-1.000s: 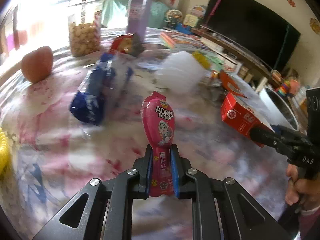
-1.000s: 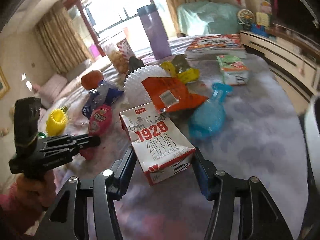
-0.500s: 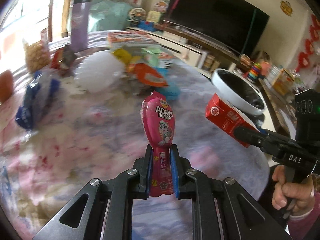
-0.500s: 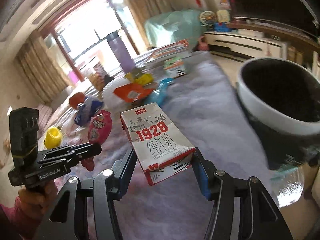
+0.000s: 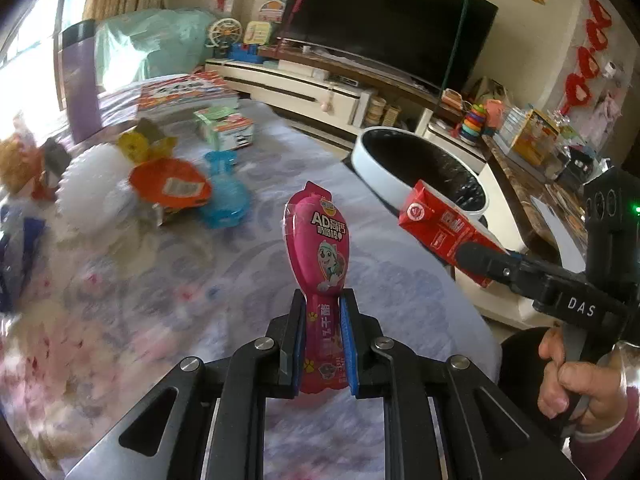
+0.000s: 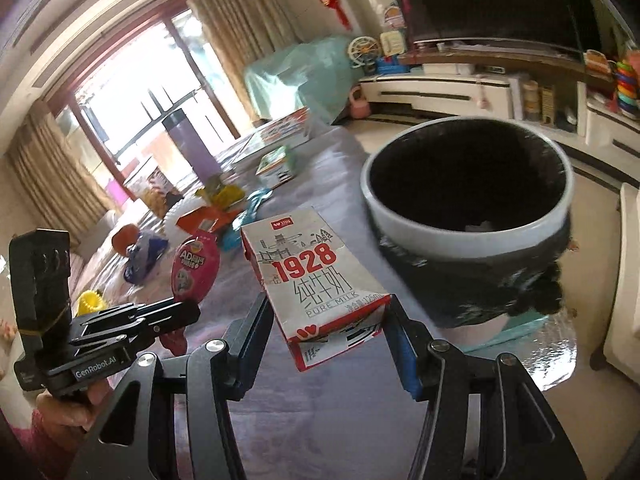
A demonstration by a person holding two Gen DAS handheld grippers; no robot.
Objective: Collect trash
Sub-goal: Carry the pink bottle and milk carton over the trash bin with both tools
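Both tongs have swung away from the cluttered tabletop [image 5: 400, 280] toward the white-rimmed bin [image 6: 468, 220], which now looms close, so dropping looks imminent. The left tongs [image 5: 323, 344] clamp a pink "AD" snack wrapper [image 5: 320, 248]; the right tongs [image 6: 328, 332] grip a "1928 PURE MILK" carton [image 6: 312, 276] (handles read "DAS", "GenRobot.AI").

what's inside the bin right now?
Bin has a black liner, dark inside; one small pale scrap shows near the near rim. The bottom is hidden by the near wall and shadow.
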